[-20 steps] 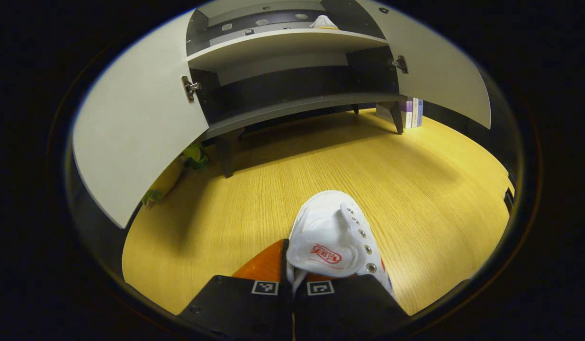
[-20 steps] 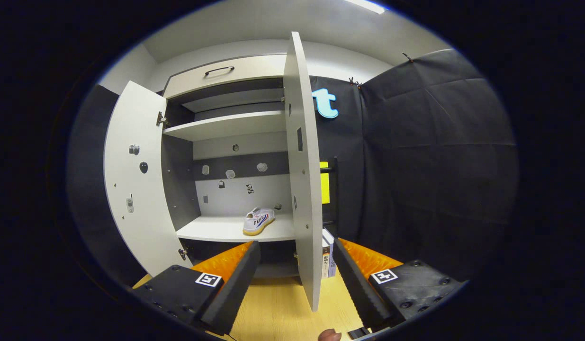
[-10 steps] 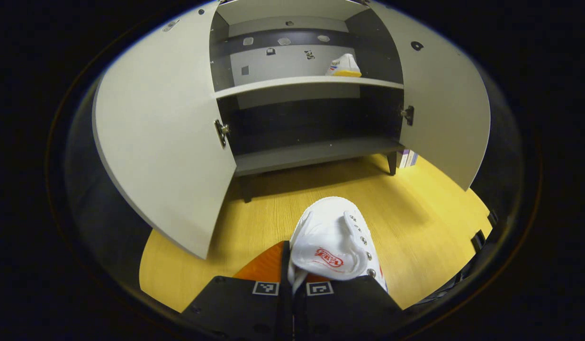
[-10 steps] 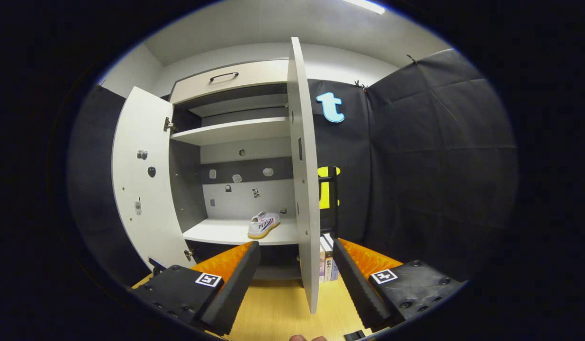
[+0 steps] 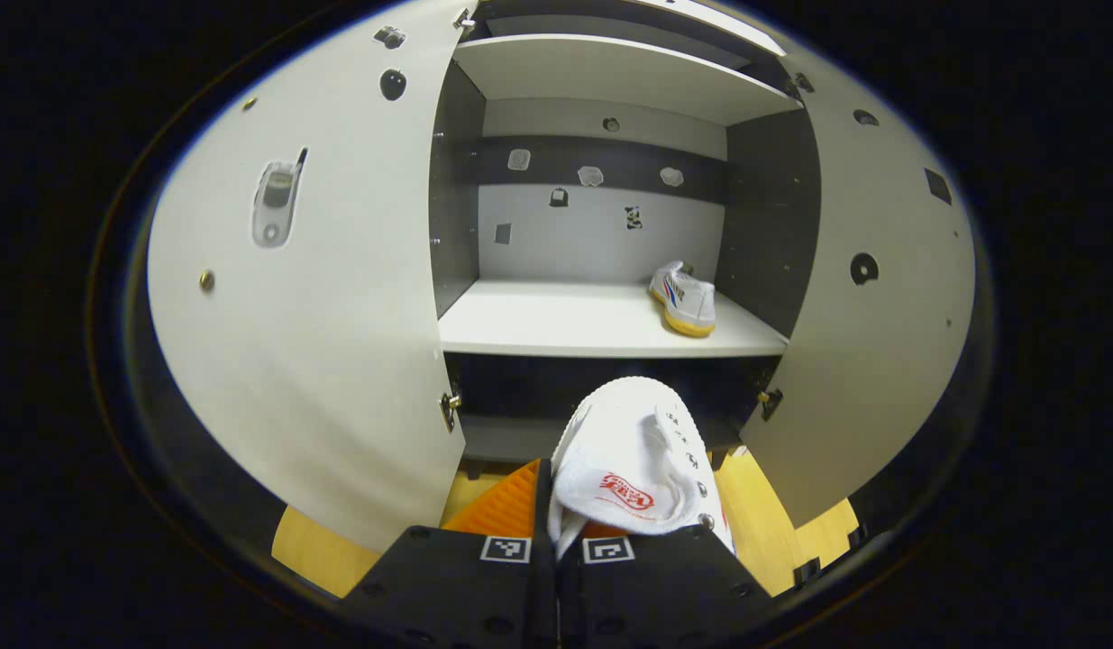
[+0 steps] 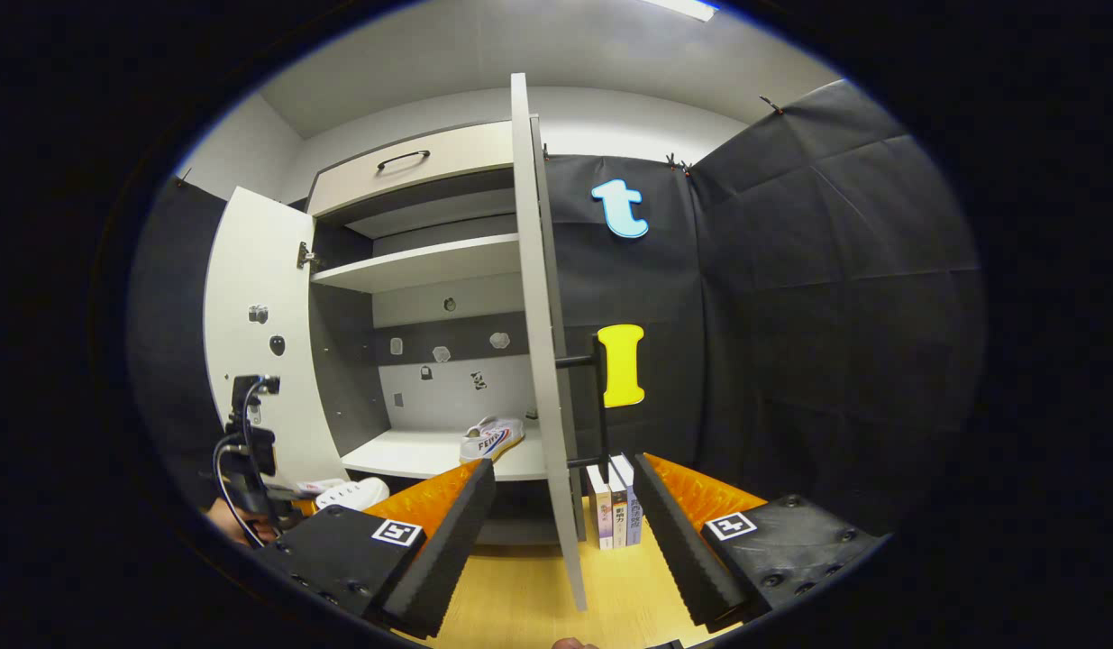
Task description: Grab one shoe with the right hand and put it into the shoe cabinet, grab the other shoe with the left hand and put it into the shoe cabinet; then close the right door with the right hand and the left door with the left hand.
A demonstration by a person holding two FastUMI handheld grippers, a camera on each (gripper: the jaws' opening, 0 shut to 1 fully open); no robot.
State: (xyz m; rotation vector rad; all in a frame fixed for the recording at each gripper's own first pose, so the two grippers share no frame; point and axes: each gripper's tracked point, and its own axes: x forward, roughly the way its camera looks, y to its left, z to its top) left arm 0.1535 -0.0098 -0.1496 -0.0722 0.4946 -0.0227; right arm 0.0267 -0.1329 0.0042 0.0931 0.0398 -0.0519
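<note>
Left gripper view is showing my left gripper (image 5: 556, 541) pinching the white canvas shoe with a red logo (image 5: 633, 460) by its heel end, toe pointing ahead toward the pale middle shelf (image 5: 556, 324) of the open grey shoe cabinet, where the other white shoe with a yellow sole (image 5: 684, 299) is lying at the far right, so I am judging the free space straight ahead and left of it. Right gripper view is showing my right gripper (image 6: 561, 523) hanging spread and empty, the edge of the white right door (image 6: 542, 361) standing between its fingers and nearer this hand.
</note>
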